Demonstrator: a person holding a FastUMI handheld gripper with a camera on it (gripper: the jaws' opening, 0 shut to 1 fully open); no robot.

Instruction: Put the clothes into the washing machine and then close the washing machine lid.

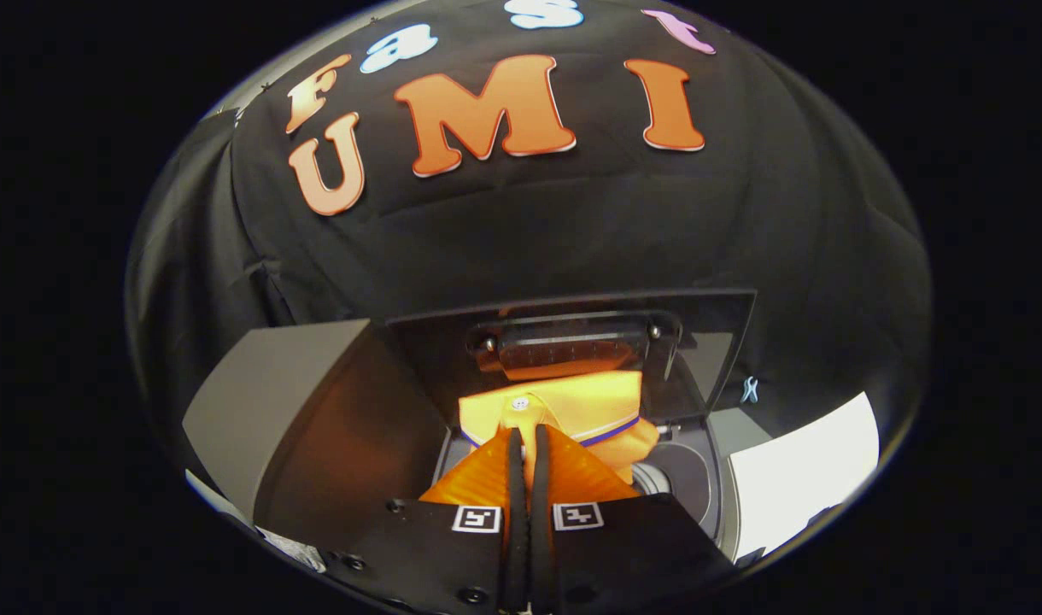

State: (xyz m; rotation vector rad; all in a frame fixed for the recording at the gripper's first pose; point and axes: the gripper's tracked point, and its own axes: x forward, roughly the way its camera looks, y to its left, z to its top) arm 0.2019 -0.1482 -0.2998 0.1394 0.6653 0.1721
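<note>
- Washing machine (316, 410) takes up the lower middle of the frame, grey-bodied, with its broad grey side panel at lower left and its top opening just ahead of the jaws.
- Washing machine lid (709, 342) stands raised behind the opening, in the centre of the frame; its dark glossy inner face mirrors an orange glow, and a dark handle block (572, 342) sits across its upper middle.
- White sheet (803, 465) lies at lower right, beside the machine's grey top edge.
- Clothes (564, 410): one orange garment with a pale button and a thin blue stripe along a folded edge, at lower centre. It hangs over the machine's opening, its upper part in front of the raised lid, its lower folds bunched against the fingers.
- Drum rim (687, 474), a dark round ring, shows just right of the garment, at lower centre-right.
- Gripper (528, 444) enters from the bottom centre; its jaws are pressed nearly together, pinching a fold of the orange garment between both fingers, with cloth spilling out on either side.
- Two small square markers (477, 518) sit on the gripper's body, at the base of the fingers.
</note>
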